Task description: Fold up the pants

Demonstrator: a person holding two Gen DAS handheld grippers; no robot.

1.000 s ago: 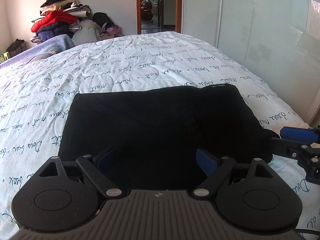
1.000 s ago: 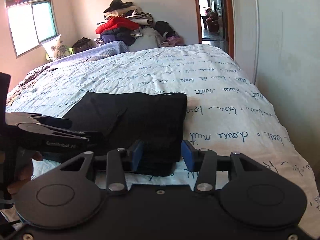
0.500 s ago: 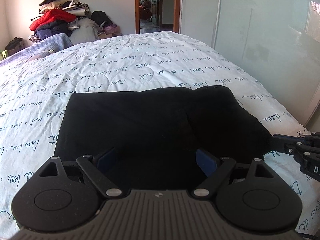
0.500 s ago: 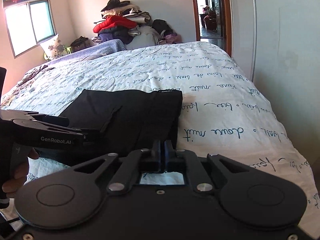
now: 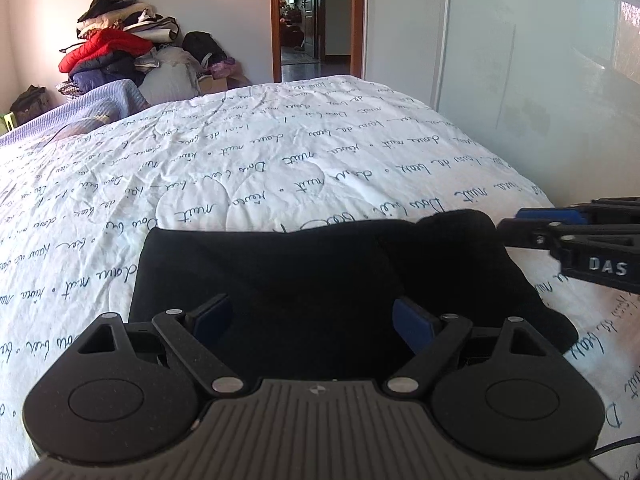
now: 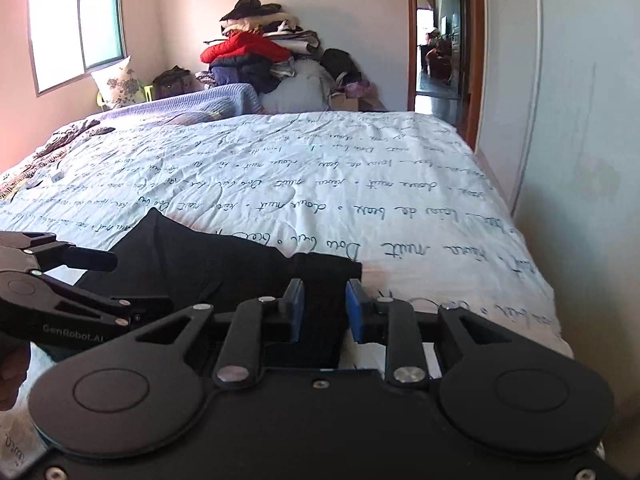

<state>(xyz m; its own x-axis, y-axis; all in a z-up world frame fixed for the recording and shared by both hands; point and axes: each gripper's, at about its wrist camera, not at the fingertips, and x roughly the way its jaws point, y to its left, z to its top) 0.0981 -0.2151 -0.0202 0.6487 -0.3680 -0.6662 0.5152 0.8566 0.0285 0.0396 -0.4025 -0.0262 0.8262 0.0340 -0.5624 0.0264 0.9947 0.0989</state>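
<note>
Black pants (image 5: 300,264) lie folded into a flat rectangle on the white quilt with blue script (image 5: 280,152). My left gripper (image 5: 312,320) hovers over the near edge of the pants, jaws wide open, nothing between the pads. In the right wrist view the pants (image 6: 208,272) lie left of centre. My right gripper (image 6: 325,310) is at their right edge, its jaws narrowly apart and opening; black cloth shows in the gap, but the pads do not press it. The left wrist view shows the right gripper (image 5: 520,220) raised beside the pants' far right corner.
A heap of clothes (image 6: 256,52) and a purple blanket (image 6: 192,100) sit at the bed's far end. A white wardrobe wall (image 5: 540,80) runs along the bed's right side, with an open doorway (image 6: 438,40) beyond. A person's hand (image 6: 12,372) holds the left gripper.
The right gripper's jaws closed fully, then parted a little. It moved from the pants' near right side toward their far right corner. The left gripper drew back slightly, staying open.
</note>
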